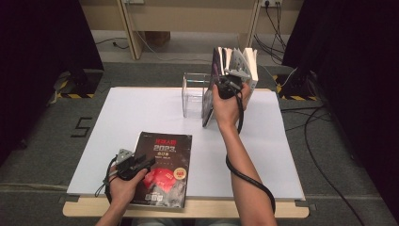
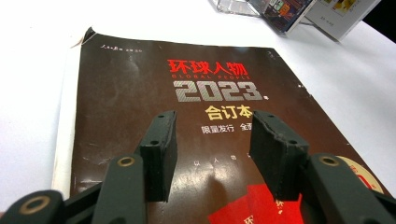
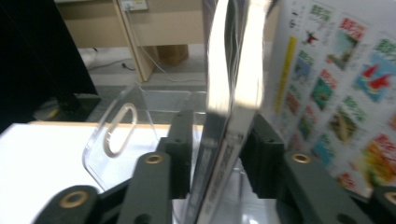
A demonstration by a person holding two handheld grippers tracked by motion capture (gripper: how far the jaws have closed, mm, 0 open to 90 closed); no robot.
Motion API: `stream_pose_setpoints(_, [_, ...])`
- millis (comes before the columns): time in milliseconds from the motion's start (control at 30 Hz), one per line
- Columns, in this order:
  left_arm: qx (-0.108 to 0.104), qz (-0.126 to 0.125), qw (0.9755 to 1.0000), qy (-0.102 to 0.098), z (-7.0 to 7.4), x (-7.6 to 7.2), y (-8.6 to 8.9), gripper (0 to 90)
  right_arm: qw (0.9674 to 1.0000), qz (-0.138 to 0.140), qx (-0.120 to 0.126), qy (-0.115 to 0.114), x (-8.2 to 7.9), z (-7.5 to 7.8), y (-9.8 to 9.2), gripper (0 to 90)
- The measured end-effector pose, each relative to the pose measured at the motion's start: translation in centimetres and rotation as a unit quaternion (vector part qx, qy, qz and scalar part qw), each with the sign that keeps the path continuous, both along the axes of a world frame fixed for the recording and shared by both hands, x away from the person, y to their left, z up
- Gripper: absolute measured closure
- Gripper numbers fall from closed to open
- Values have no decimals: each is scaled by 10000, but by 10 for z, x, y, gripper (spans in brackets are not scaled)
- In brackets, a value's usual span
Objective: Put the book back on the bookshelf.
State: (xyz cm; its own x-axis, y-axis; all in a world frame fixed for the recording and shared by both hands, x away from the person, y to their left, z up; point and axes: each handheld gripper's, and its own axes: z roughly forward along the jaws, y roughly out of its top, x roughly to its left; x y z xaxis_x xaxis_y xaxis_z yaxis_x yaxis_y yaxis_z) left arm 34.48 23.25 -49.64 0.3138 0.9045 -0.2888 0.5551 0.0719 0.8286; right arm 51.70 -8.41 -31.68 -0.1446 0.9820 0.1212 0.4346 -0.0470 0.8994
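Note:
A dark magazine with "2023" on its cover (image 1: 165, 160) (image 2: 140, 79) lies flat at the front of the white tabletop (image 1: 141, 108). My left gripper (image 1: 147, 163) (image 2: 212, 135) sits low over its near half, open, with nothing between the jaws. At the back, my right gripper (image 1: 229, 84) (image 3: 219, 123) holds a thick dark magazine (image 1: 209, 106) (image 3: 233, 70) upright on its lower edge. Its spine runs up between the jaws, which lie against both faces. The magazine stands just right of a clear acrylic holder (image 1: 193, 94) (image 3: 116, 130).
More books stand fanned behind the right hand, one with a white cover of small colourful pictures (image 1: 251, 61) (image 3: 336, 93). Cables trail from both grippers, and others cross the floor at the right (image 1: 320, 122). Black curtains hang on both sides.

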Motion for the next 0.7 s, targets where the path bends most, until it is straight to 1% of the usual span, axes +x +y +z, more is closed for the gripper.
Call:
stream_pose_setpoints(100, [7, 2, 10000, 3, 0, 0, 1, 504, 10000, -7, 46, 30, 6, 0, 1, 668])
stream_pose_setpoints(167, [-13, 11, 10000, 10, 0, 1, 1, 504, 10000, -23, 24, 76, 10, 1, 2, 676])
stream_pose_setpoints(300, [-7, 10, 10000, 3, 0, 0, 1, 504, 9998, -44, -150, 132, 15, 5, 6, 689])
stream_pose_setpoints(400, [-4, 8, 10000, 3, 0, 0, 1, 504, 9993, -56, -316, 166, 19, 8, 9, 713])
stream_pose_setpoints(467, [-11, 8, 10000, 2, 0, 0, 1, 504, 9983, -92, -535, 191, 21, 10, 11, 741])
stream_pose_setpoints(533, [-12, 2, 10000, 3, 0, 0, 1, 504, 9975, -54, -675, 219, 23, 12, 12, 749])
stream_pose_setpoints(567, [-11, 3, 10000, 6, 0, 0, 1, 504, 9972, -33, -707, 239, 24, 13, 13, 752])
stream_pose_setpoints(700, [-16, 3, 10000, 0, 0, 0, 1, 504, 9945, 67, -1013, 237, 25, 16, 18, 758])
